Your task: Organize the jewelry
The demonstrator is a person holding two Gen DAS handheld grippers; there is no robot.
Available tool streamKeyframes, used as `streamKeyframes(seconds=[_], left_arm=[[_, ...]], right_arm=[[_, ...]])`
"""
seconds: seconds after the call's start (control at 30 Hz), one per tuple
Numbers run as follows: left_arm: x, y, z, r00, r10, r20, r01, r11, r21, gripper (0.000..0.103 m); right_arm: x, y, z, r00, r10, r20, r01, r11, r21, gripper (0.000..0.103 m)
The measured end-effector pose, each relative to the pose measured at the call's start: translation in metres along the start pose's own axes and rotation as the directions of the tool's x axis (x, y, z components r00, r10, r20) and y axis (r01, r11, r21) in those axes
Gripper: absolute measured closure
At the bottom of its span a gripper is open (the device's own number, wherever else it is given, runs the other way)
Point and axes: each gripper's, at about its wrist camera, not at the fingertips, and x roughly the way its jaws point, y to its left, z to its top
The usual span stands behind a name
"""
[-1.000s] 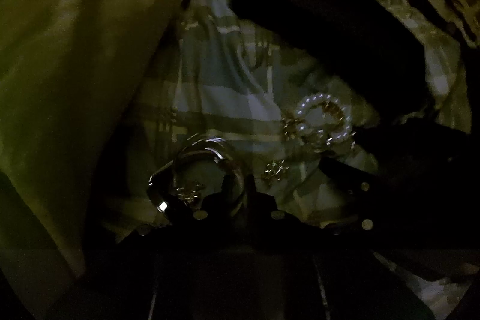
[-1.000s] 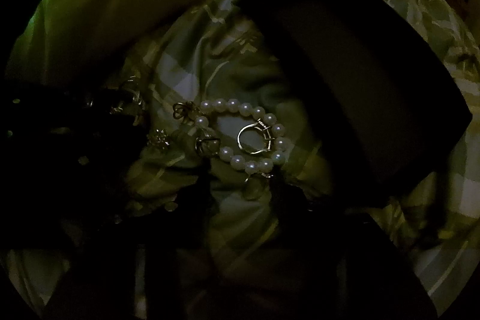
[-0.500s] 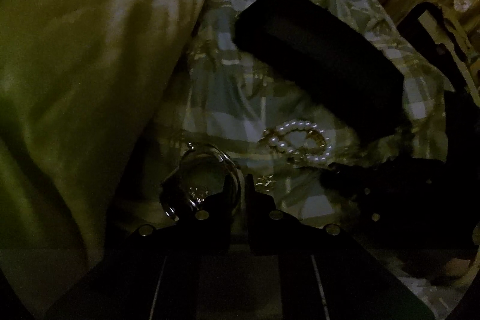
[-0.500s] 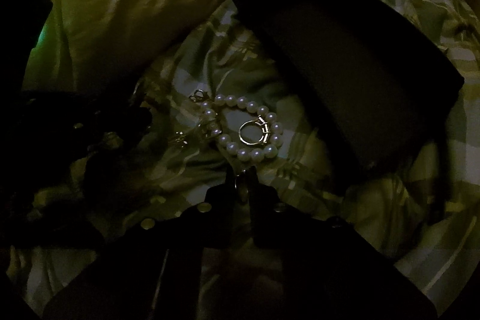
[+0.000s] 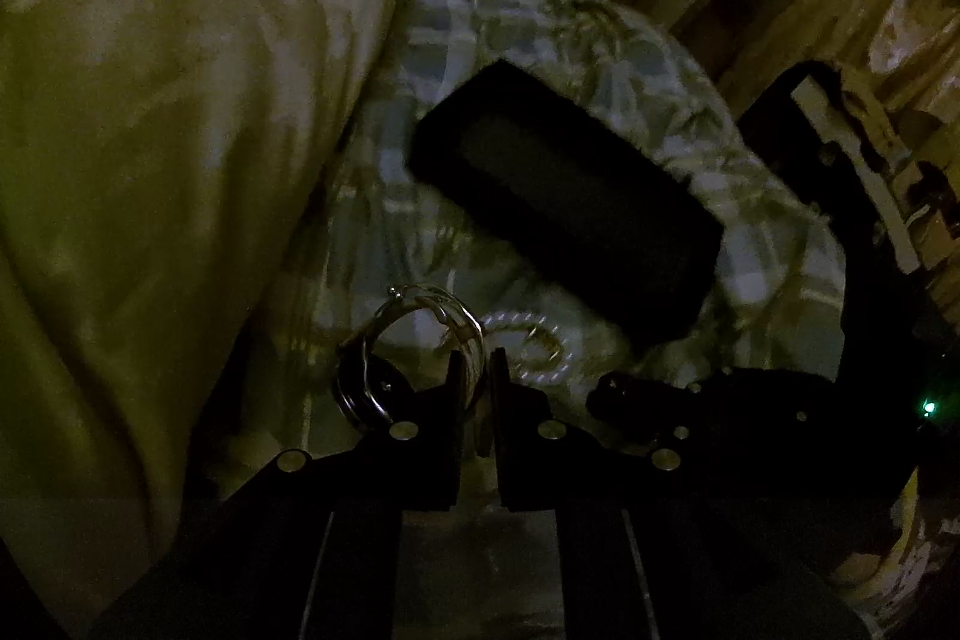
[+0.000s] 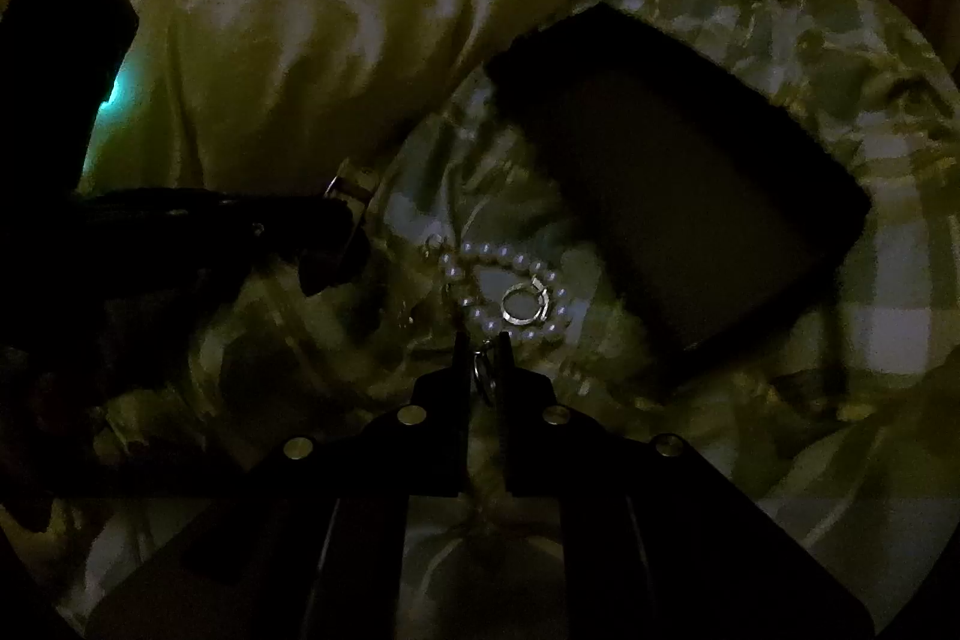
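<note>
Two claws, both of them mine, are each pinching one piece of jewelry: my left claw (image 5: 477, 370) is pressed together on the rim of a silver bangle (image 5: 414, 346) standing at lower centre of its frame, and my right claw (image 6: 483, 361), whose jaws have just been closing, nips a small metal ring (image 6: 483, 370) between its tips. Both pieces belong, I judge, in the dark tray (image 6: 690, 214) lying on the checked bedspread (image 6: 840, 112) at centre right of the right view. To do this carry well I should keep each grip firm, hold the bangle upright so it cannot swing out, and bring one claw over the tray at a time before letting go low inside its walls. I count one tray, one bangle, one pearl bracelet (image 6: 504, 298) on the spread at centre, one ring (image 6: 521, 304) lying within its loop, and one pale pillow (image 6: 336, 40) at upper left. Smaller bits may hide in the dimness.
</note>
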Motion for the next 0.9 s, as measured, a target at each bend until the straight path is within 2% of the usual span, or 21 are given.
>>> streamKeyframes(seconds=[0.17,0.23,0.37,0.43,0.63,0.77,0.9], left_arm=[[-0.009,-0.008,0.009,0.997,-0.070,0.032,0.070,0.997,-0.014,0.095],[-0.009,-0.015,0.015,0.997,-0.071,0.040,0.071,0.997,-0.002,0.095],[-0.006,-0.029,0.032,0.995,-0.081,0.061,0.081,0.997,0.008,0.095],[-0.004,-0.035,0.041,0.993,-0.090,0.076,0.089,0.996,0.007,0.095],[0.022,-0.054,0.069,0.990,-0.093,0.102,0.093,0.996,0.008,0.095],[0.039,-0.055,0.076,0.990,-0.083,0.113,0.084,0.996,-0.011,0.094],[0.046,-0.059,0.075,0.986,-0.068,0.154,0.067,0.998,0.014,0.094]], right_arm=[[-0.022,0.001,0.013,0.995,-0.047,0.091,0.049,0.999,-0.019,0.095],[-0.017,0.002,0.026,0.990,-0.075,0.119,0.079,0.996,-0.028,0.095],[-0.033,-0.007,0.045,0.974,-0.134,0.181,0.140,0.990,-0.022,0.095],[-0.033,-0.017,0.052,0.966,-0.182,0.185,0.186,0.982,-0.007,0.095],[-0.028,-0.045,0.051,0.966,-0.210,0.148,0.202,0.977,0.071,0.095],[-0.021,-0.048,0.051,0.963,-0.238,0.130,0.231,0.971,0.067,0.095],[-0.013,-0.052,0.049,0.959,-0.262,0.109,0.256,0.964,0.067,0.094]])
